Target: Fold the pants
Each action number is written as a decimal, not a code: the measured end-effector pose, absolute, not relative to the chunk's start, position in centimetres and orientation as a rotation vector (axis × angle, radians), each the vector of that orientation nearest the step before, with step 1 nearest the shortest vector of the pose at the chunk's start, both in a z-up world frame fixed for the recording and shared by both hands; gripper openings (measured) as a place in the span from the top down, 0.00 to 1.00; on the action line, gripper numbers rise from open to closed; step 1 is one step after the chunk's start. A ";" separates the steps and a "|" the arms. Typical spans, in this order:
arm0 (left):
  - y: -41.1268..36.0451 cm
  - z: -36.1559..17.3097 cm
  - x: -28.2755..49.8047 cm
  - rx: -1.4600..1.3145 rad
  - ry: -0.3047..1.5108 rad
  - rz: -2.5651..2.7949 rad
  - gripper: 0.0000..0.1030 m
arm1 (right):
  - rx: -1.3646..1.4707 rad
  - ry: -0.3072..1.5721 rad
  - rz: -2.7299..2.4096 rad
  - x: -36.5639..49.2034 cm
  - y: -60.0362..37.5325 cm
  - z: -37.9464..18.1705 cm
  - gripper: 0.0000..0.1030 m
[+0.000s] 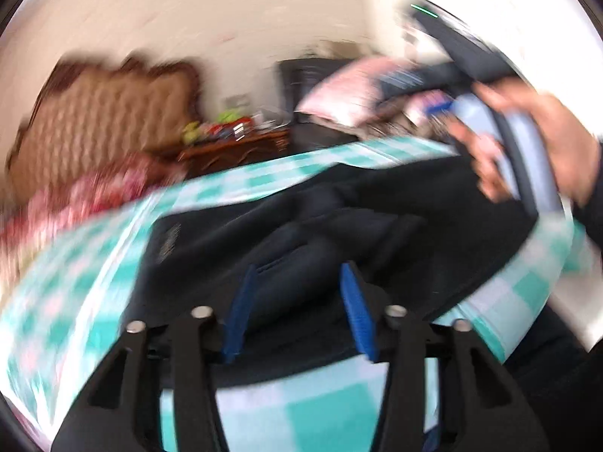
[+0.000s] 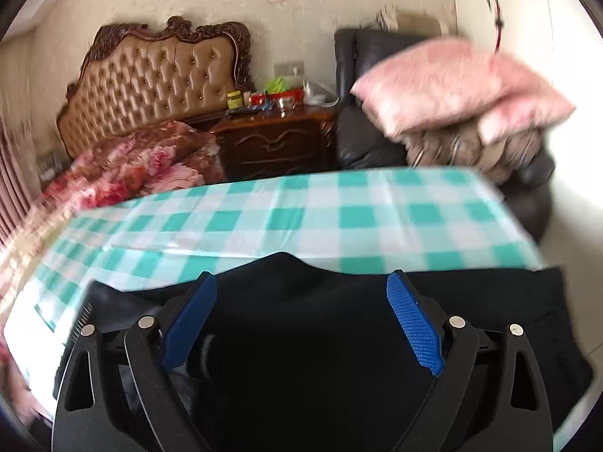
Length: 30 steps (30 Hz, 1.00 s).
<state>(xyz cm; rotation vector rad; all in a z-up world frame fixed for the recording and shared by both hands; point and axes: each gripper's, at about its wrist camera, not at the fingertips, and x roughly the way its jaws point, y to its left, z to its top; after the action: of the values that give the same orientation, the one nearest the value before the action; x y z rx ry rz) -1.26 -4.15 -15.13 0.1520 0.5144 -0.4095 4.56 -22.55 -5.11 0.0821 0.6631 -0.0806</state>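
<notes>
Dark navy pants [image 1: 395, 196] lie bunched on a table covered with a green-and-white checked cloth [image 1: 75, 286]. My left gripper [image 1: 299, 269] hovers over the near part of the pants. Its blue pads [image 1: 358, 312] stand apart, and a fold of the cloth shows in the gap without being pinched. The view is blurred. A person's hand [image 1: 557, 132] holds the other gripper at upper right. In the right wrist view the right gripper [image 2: 301, 277] stands wide open above the pants [image 2: 301, 339], nothing between its pads [image 2: 414, 327]. The checked cloth [image 2: 339, 207] stretches beyond it.
Behind the table are a bed with a tufted headboard [image 2: 158, 75] and a floral blanket [image 2: 143, 158]. A dark wooden nightstand [image 2: 275, 143] holds small items, and a dark armchair [image 2: 361, 105] holds pink pillows [image 2: 452, 83].
</notes>
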 end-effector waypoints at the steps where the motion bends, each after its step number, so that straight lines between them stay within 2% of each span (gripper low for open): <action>1: -1.8 -14.6 -0.5 0.075 0.534 -0.372 0.68 | 0.073 0.660 -0.066 4.1 -22.0 -5.1 0.05; 3: 1.2 -14.4 0.1 -0.028 0.554 -0.321 0.79 | 0.073 0.648 0.038 2.8 -19.8 -5.1 0.05; 5: 3.9 -14.7 1.6 -0.100 0.591 -0.282 0.80 | 0.069 0.649 0.130 1.9 -17.8 -5.3 0.05; 9: 4.8 -17.5 3.3 -0.063 0.715 -0.285 0.81 | -0.013 0.696 0.201 1.5 -12.7 -6.6 0.05; 16: 4.6 -18.4 2.4 -0.023 0.665 -0.315 0.79 | -0.018 0.831 0.138 2.7 -10.3 -10.6 0.05; 18: 5.1 -18.5 2.1 -0.069 0.658 -0.378 0.62 | -0.086 0.870 0.124 3.2 -9.5 -12.1 0.05; 20: 5.4 -18.1 1.8 -0.080 0.661 -0.393 0.56 | -0.133 0.916 0.125 3.6 -9.0 -13.5 0.05; 22: 5.9 -17.0 1.6 -0.083 0.661 -0.342 0.36 | -0.121 0.915 0.136 3.2 -9.4 -14.1 0.05; 23: 6.4 -16.3 1.5 -0.081 0.637 -0.286 0.33 | -0.104 0.909 0.151 3.0 -9.7 -14.3 0.05; 26: 7.0 -14.5 2.4 -0.053 0.588 -0.209 0.34 | 0.003 0.953 0.187 3.2 -10.9 -15.2 0.04; 28: 6.2 -13.4 3.8 -0.009 0.587 -0.195 0.35 | -0.024 0.949 0.184 3.2 -10.6 -15.2 0.04; 29: 5.9 -13.0 4.7 -0.010 0.597 -0.221 0.43 | -0.029 0.946 0.180 3.1 -10.5 -15.2 0.04; 30: 5.5 -12.6 5.6 -0.022 0.614 -0.270 0.59 | -0.032 0.942 0.179 3.0 -10.4 -15.2 0.04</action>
<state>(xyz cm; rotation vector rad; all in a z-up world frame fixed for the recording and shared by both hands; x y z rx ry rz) 5.59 5.51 -12.57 -0.0219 0.6137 -0.2695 2.99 -10.42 -15.21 -0.0319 0.9418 0.1786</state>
